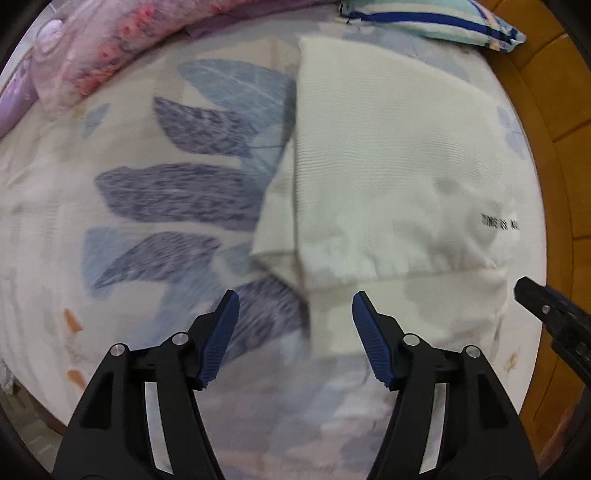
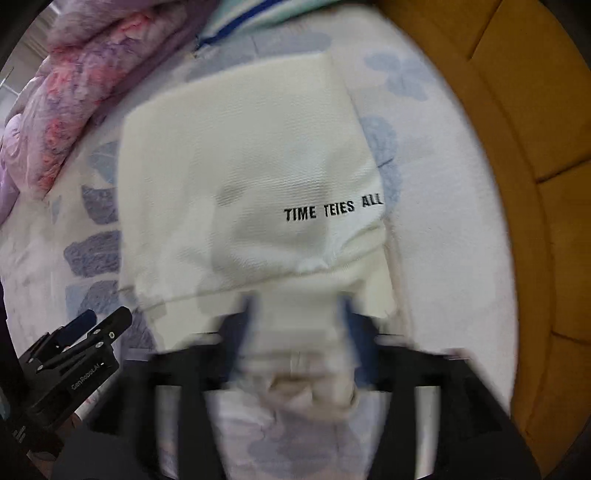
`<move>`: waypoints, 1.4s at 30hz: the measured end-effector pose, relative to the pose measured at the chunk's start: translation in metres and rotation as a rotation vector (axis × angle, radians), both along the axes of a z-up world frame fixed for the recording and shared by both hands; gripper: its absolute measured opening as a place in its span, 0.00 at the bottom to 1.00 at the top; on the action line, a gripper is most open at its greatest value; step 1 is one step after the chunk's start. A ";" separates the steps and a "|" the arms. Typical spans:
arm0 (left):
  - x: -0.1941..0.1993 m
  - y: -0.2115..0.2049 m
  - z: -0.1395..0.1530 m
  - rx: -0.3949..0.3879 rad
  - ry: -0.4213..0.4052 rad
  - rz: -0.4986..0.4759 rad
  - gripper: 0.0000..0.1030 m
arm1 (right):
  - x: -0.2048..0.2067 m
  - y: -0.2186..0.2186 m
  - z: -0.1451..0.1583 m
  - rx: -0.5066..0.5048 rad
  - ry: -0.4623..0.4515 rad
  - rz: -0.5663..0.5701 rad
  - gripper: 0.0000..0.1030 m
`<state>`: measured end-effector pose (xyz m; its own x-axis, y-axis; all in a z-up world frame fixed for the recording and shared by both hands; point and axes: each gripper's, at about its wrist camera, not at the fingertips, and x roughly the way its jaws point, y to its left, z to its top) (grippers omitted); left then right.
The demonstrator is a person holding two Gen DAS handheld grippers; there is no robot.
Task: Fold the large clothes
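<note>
In the right wrist view the right gripper (image 2: 295, 317) is smeared by blur, the black lettering (image 1: 500, 222) cannot be read from the left wrist, and the striped pillow (image 1: 436, 20) is cut off.

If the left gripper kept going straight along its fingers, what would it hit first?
Most likely the bedsheet right by the near edge of the folded white sweater. The left gripper is open and empty; exact depth is unclear.

The left hand-held gripper (image 1: 295, 306) points down, and its two blue pads (image 1: 221, 339) stand well apart with nothing between them. The right hand-held gripper (image 2: 295, 314) also points down; it is blurred, but its fingers stand apart and grip nothing.
</note>
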<state>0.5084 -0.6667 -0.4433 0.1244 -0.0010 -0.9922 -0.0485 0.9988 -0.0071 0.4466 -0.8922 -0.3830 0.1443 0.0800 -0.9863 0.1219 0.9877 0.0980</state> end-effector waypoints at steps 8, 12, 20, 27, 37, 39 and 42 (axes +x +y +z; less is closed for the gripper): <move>-0.059 0.014 0.095 0.004 -0.093 -0.044 0.71 | -0.035 0.042 0.098 -0.035 -0.150 0.002 0.79; -0.088 0.034 0.152 0.036 -0.199 -0.097 0.78 | -0.059 0.077 0.136 -0.060 -0.218 -0.026 0.79; -0.141 0.099 0.257 -0.034 -0.445 -0.237 0.88 | -0.119 0.158 0.218 -0.100 -0.386 -0.128 0.80; -0.198 0.181 0.334 -0.176 -0.558 -0.460 0.92 | -0.200 0.237 0.287 -0.132 -0.513 -0.278 0.86; -0.283 0.269 0.373 -0.109 -0.632 -0.584 0.93 | -0.279 0.337 0.328 -0.209 -0.599 -0.372 0.88; -0.294 0.288 0.375 -0.076 -0.644 -0.561 0.93 | -0.291 0.356 0.329 -0.218 -0.602 -0.380 0.88; -0.308 0.319 0.379 -0.049 -0.667 -0.531 0.93 | -0.308 0.383 0.330 -0.234 -0.604 -0.402 0.89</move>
